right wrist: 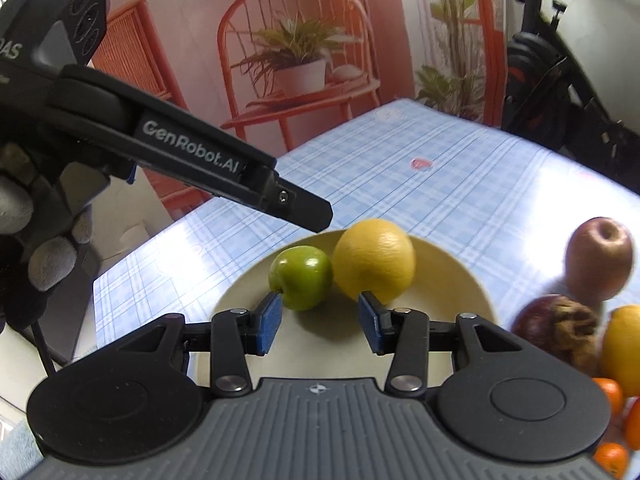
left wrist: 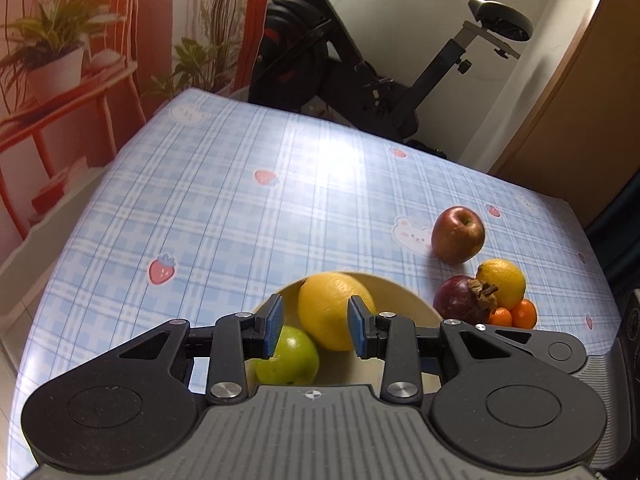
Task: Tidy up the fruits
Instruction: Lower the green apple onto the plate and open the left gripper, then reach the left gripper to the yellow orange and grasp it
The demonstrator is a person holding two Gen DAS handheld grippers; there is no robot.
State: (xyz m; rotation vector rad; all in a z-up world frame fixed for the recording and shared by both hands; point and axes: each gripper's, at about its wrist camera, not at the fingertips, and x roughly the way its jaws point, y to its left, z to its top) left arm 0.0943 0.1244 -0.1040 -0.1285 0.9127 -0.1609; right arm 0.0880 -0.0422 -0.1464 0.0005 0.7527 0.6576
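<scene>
We have both grippers above the cream bowl [left wrist: 416,300], our landmark on the checked desk [left wrist: 240,200]. The left gripper [left wrist: 316,330] hangs over it with fingers spread wide and nothing between them; the right gripper [right wrist: 320,324] is likewise wide and empty at the bowl's near rim. Inside the bowl sit a large yellow citrus [right wrist: 374,260] and a green apple [right wrist: 301,277], touching. Right of the bowl, still on the desk, lie a red apple [left wrist: 458,235], a dark pomegranate [left wrist: 460,300], a smaller yellow citrus [left wrist: 502,282] and some small oranges [left wrist: 516,315]. We judge the red apple firm, fairly heavy and smooth-skinned, so we would close on its widest middle, not the tapering ends, squeezing gently to avoid bruising.
</scene>
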